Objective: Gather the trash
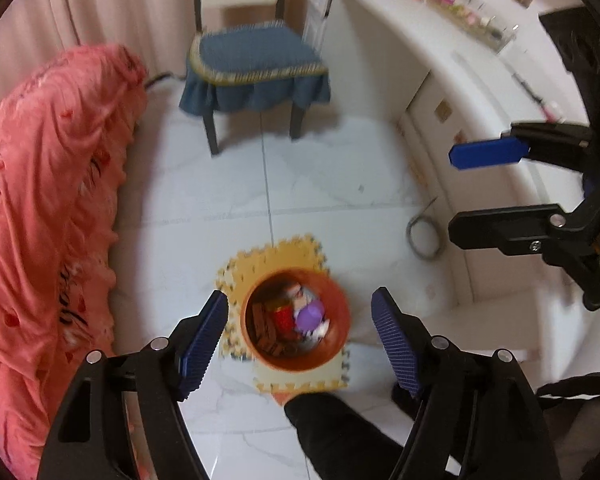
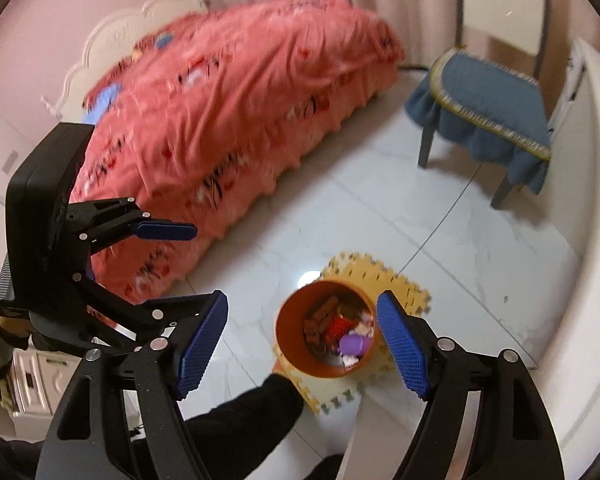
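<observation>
Open floor (image 1: 320, 184) between bed (image 1: 40, 200), chair (image 1: 256, 72)

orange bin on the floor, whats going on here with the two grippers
A person holds a gripper in each hand above an orange bin that stands on a yellow foam mat on the tiled floor. The bin already holds trash: brown pieces, something red and a purple item. The left gripper and the right gripper both have their jaws wide apart and carry nothing. A bed with a pink cover and a chair stand nearby.
</observation>
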`<state>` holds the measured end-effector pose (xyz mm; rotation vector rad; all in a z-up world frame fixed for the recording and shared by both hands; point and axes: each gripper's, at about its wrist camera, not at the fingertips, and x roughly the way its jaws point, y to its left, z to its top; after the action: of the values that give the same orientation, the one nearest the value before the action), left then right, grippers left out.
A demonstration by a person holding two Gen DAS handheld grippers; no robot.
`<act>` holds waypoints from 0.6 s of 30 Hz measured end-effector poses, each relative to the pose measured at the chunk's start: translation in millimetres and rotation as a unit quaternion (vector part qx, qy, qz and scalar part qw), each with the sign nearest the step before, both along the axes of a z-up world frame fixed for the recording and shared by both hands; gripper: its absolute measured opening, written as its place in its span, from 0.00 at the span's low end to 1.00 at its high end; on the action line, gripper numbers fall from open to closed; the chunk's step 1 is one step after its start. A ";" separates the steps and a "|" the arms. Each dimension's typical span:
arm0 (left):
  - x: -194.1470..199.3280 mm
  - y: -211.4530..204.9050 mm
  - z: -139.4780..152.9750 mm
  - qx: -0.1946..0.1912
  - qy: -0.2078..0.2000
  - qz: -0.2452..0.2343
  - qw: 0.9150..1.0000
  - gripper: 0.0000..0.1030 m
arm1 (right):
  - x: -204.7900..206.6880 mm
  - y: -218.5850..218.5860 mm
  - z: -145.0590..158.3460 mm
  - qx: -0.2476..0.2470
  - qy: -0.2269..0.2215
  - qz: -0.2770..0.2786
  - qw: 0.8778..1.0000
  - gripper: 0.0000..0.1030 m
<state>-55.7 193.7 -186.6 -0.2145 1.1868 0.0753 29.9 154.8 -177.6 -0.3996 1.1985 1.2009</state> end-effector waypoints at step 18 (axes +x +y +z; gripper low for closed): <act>30.0 -84.6 133.4 0.113 -0.126 0.022 0.985 0.94 | 11.2 -160.1 158.5 0.143 -0.120 -0.193 0.963 0.95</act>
<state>-25.7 109.0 -53.2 -0.0469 0.9127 0.2141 41.1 -5.3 -19.1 -0.0830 0.8297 0.9343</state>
